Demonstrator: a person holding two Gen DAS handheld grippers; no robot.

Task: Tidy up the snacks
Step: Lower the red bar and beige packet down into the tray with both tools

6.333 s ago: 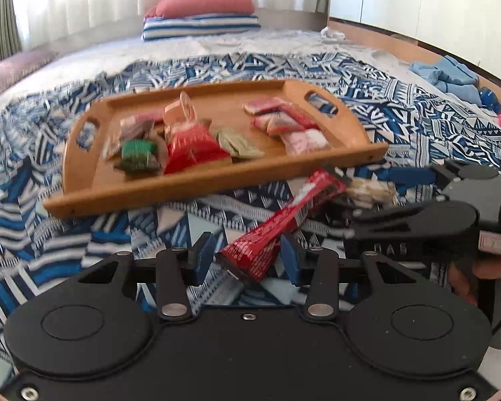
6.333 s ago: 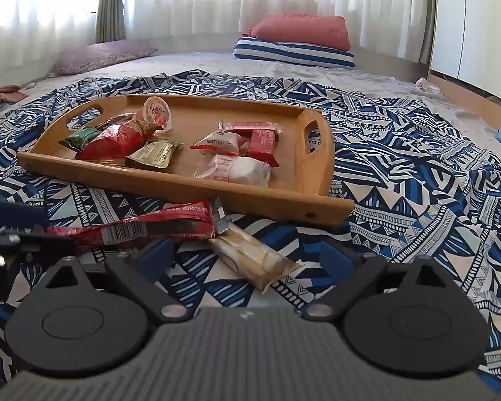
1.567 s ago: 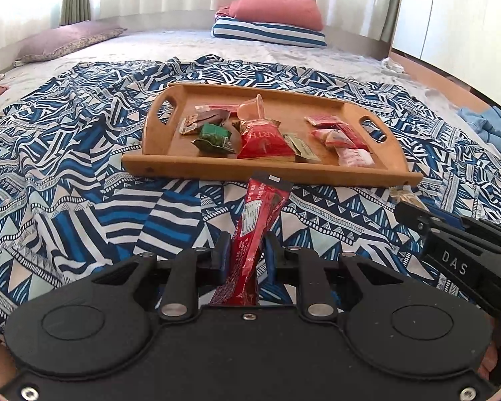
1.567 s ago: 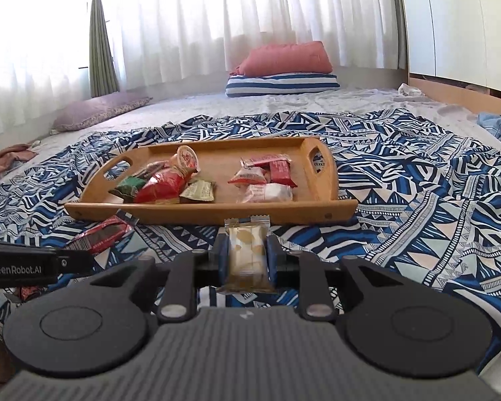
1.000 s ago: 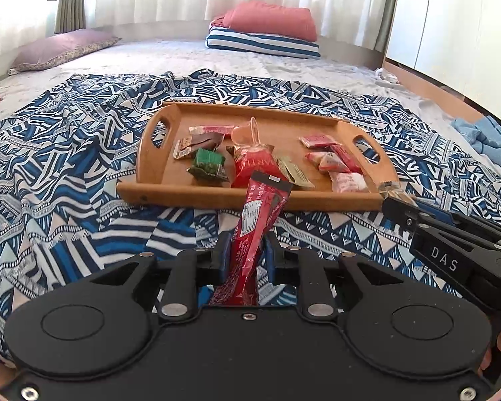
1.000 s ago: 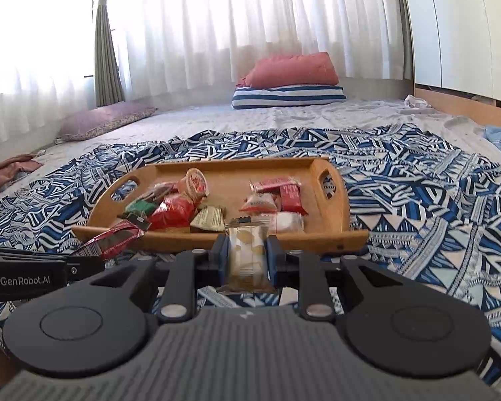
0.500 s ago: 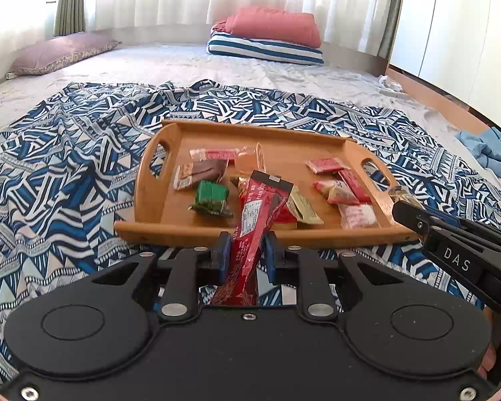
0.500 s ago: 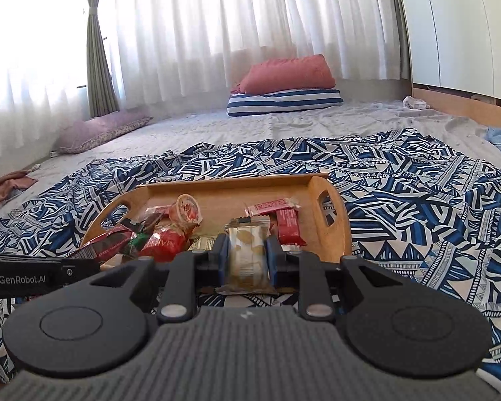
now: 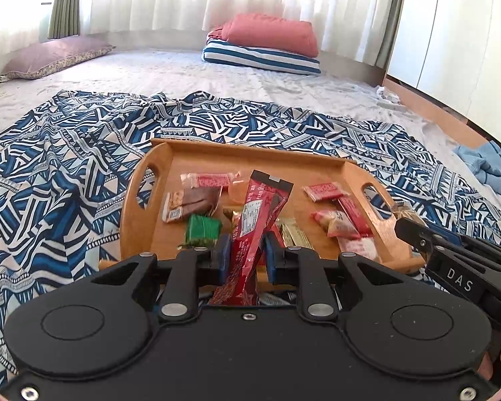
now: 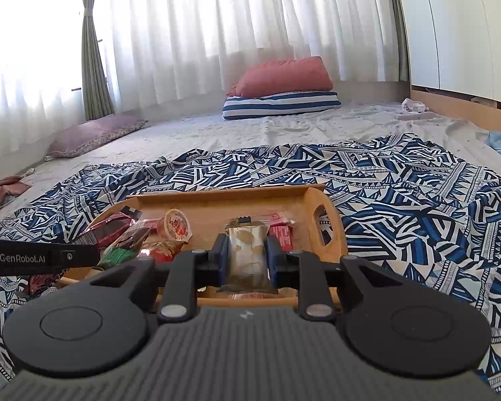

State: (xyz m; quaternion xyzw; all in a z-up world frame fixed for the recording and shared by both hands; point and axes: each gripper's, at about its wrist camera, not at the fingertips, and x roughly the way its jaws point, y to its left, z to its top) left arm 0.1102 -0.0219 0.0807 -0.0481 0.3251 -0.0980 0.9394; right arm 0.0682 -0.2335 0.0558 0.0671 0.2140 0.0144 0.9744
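My left gripper (image 9: 247,257) is shut on a long red snack bar (image 9: 255,220), whose free end sticks up over the wooden tray (image 9: 250,157). In the right wrist view my right gripper (image 10: 247,257) is shut on a pale clear-wrapped biscuit packet (image 10: 245,254), held above the tray's near rim (image 10: 247,300). The tray lies on the blue patterned blanket (image 9: 56,180) and holds several small packets: a green one (image 9: 202,229), a brown one (image 9: 197,198), red ones (image 9: 324,190) and a jelly cup (image 10: 177,224). The right gripper's black body (image 9: 457,264) shows at the right of the left wrist view.
Beyond the blanket (image 10: 417,193) is bare grey mattress (image 9: 183,70). A red pillow on a striped one (image 9: 267,46) lies at the back, a purple pillow (image 9: 53,56) back left. Blue cloth (image 9: 491,163) and a wooden bed edge (image 9: 434,110) are on the right.
Both grippers have carried their snacks forward: from short of the tray's near rim a second ago to over the tray now. Both grips are unchanged.
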